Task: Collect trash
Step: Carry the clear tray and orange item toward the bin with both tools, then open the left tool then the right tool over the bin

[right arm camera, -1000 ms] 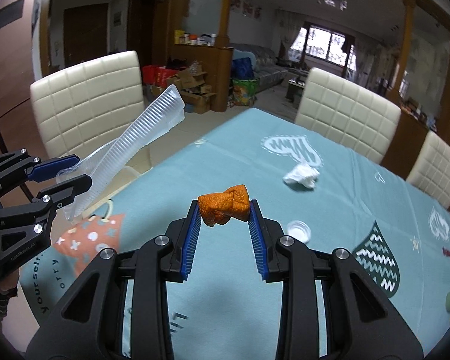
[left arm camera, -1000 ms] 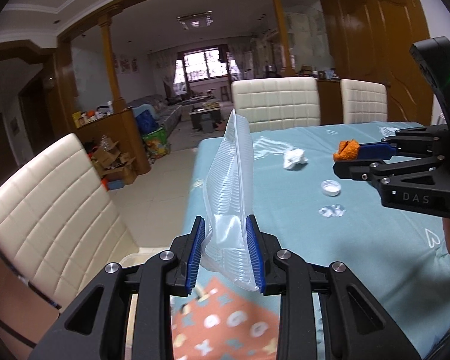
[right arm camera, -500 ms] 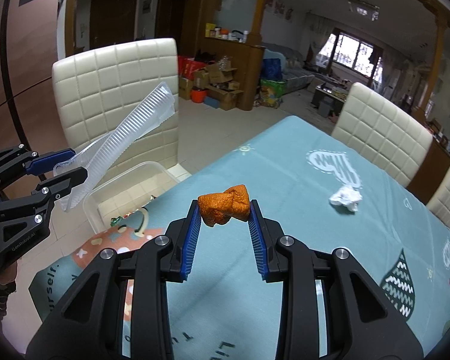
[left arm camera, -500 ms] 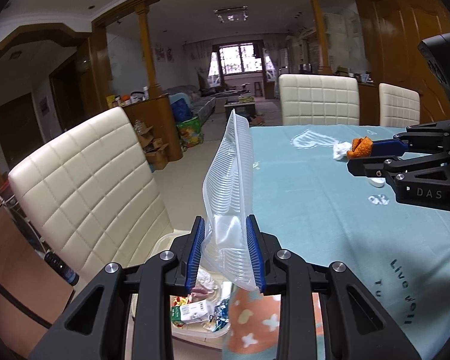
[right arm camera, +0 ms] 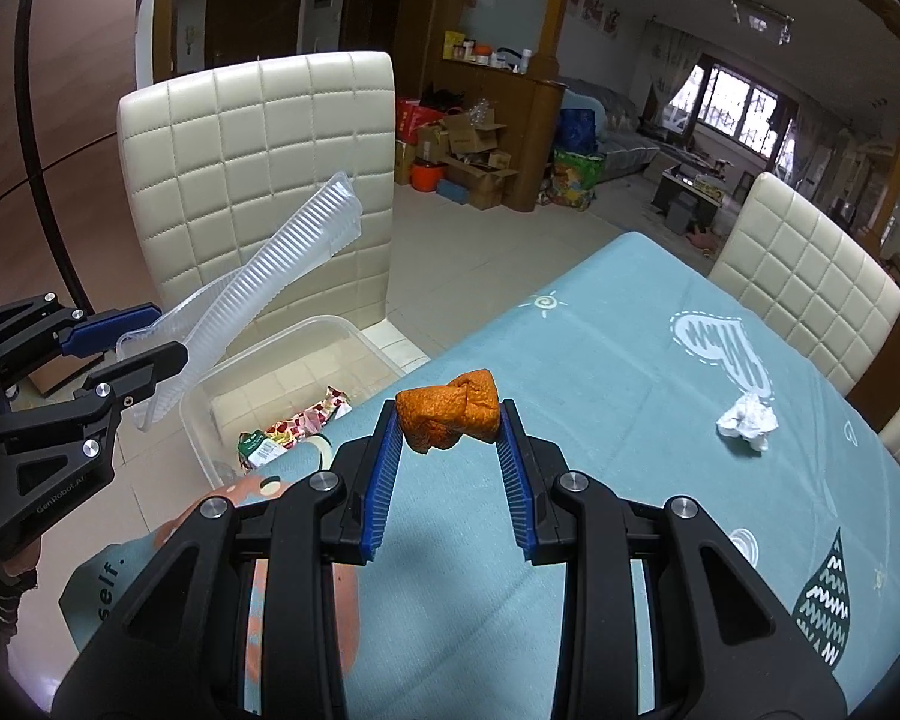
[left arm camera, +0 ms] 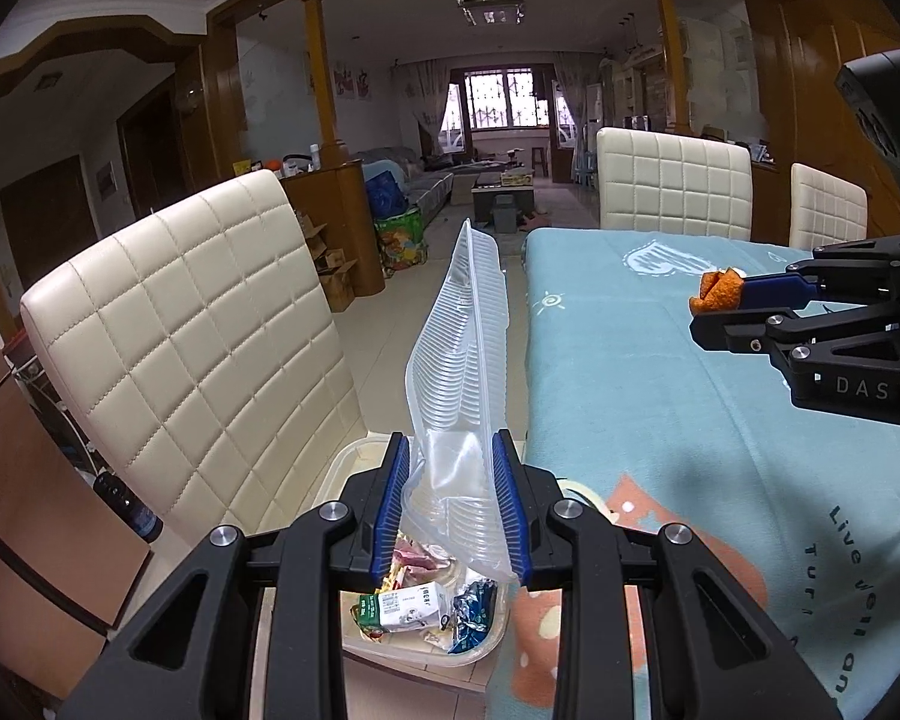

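My left gripper (left arm camera: 450, 450) is shut on a crushed clear ribbed plastic cup (left arm camera: 459, 372) and holds it above a clear plastic bin (left arm camera: 354, 456) on the floor by the table's edge. The bin (right arm camera: 210, 384) holds wrappers and a small carton. My right gripper (right arm camera: 449, 414) is shut on an orange peel (right arm camera: 450, 411) and holds it over the table's corner, near the bin. The right gripper with the peel (left arm camera: 717, 297) shows in the left wrist view; the left gripper (right arm camera: 126, 345) with the cup (right arm camera: 270, 276) shows in the right wrist view. A crumpled white tissue (right arm camera: 747, 420) lies on the table.
The table has a light blue patterned cloth (right arm camera: 630, 372). A cream padded chair (left arm camera: 186, 360) stands right behind the bin. Two more cream chairs (left arm camera: 672, 186) stand at the table's far side. Boxes and bags (right arm camera: 468, 162) lie on the floor further back.
Both grippers moved left toward the table's edge with their loads. The bin with trash has come into view under the left gripper. The bottle cap has left view.
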`<action>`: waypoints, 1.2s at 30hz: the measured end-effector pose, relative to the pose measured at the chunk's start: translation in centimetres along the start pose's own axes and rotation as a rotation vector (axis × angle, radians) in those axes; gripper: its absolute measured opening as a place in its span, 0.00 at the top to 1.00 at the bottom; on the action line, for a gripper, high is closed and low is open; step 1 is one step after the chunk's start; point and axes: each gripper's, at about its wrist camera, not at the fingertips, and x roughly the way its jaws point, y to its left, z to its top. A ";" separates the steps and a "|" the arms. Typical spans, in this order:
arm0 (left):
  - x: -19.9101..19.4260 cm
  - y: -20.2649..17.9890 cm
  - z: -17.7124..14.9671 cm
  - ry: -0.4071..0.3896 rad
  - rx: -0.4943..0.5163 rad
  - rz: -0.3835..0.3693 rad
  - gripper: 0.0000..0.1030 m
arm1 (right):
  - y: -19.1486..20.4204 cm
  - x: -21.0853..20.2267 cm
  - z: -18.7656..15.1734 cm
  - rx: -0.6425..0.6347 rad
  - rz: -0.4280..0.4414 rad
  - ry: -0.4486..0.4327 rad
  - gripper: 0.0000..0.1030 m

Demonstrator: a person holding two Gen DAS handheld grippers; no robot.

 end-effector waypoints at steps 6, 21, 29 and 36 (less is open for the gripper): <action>1.1 0.6 -0.1 0.014 -0.008 0.011 0.63 | 0.1 1.3 0.1 0.002 0.006 0.020 0.67; 2.2 2.4 -0.4 -0.003 -0.058 0.052 0.34 | 0.3 3.3 0.1 0.002 0.018 0.053 0.67; 1.7 3.4 -0.9 -0.001 -0.075 0.061 0.34 | 1.5 3.5 0.4 -0.023 0.032 0.052 0.67; 1.4 4.4 -1.4 0.008 -0.094 0.074 0.34 | 3.2 4.0 1.2 -0.056 0.048 0.051 0.67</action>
